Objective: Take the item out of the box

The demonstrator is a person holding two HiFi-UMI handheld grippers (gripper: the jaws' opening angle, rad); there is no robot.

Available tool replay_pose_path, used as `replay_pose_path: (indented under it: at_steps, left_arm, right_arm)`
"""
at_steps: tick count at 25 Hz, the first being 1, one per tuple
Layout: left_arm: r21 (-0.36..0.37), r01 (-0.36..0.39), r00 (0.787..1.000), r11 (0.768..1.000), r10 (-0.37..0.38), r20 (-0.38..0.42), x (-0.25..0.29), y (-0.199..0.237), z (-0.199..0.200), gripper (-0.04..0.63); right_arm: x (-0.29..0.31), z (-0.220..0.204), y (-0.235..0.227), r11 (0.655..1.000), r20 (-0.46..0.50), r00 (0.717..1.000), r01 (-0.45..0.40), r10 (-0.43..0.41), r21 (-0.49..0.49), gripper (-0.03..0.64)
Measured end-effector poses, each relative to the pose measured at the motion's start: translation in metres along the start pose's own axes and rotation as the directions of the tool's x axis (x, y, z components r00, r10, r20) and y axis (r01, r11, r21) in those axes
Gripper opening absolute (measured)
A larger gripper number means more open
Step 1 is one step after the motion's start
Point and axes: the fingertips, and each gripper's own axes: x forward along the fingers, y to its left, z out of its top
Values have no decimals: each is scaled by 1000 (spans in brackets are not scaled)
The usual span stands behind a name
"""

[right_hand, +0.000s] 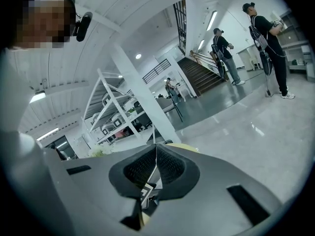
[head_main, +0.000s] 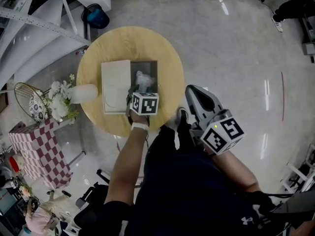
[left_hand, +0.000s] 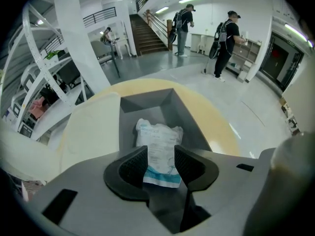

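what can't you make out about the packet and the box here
- Print on the packet: too small and blurred, left gripper view.
- Its lower sides: behind the pads of the left gripper, same view.
- Near end of the box, head view: hidden under the left gripper.
- Right gripper view: no box visible; the right gripper fills the lower frame.

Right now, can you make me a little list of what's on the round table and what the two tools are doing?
table: round, light wood
box: open, grey inside, on the table
lid: cream, lying flat beside the box
packet: white with a blue strip, inside the box
left tool: over the box, jaws apart either side of the packet, not squeezing it
right tool: off to the side, jaws together, empty
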Motion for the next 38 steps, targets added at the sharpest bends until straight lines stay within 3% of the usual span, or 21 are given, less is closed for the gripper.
replay_pose_path:
  at_steps: [6,13,21,29,38]
  left_arm:
    - [89,-11,995,996,19,-98,10,-4,-8,175]
    - [166,-5,992,986,26,-126,14,-6,-8,115]
    - [123,10,995,992,3,-101,10,-4,-8,41]
    - [23,58,997,998,-57,-57,0,-4,-12,26]
    - [-51,61,994,997,-56,95,-34,1,-1,25]
  right_arm:
    - [1,1,-4,1000,1,1000,6,-6,11,12]
    - [2,-1,-4,1000,-9,1000,0,0,22,12]
    - [3,0,-5,1000,-10,1000,3,-3,20,12]
    - [1,0,3,1000,-9,1000,-13,13,12,12]
    - [-7,0,18,999,0,999,-38,38,-5,12]
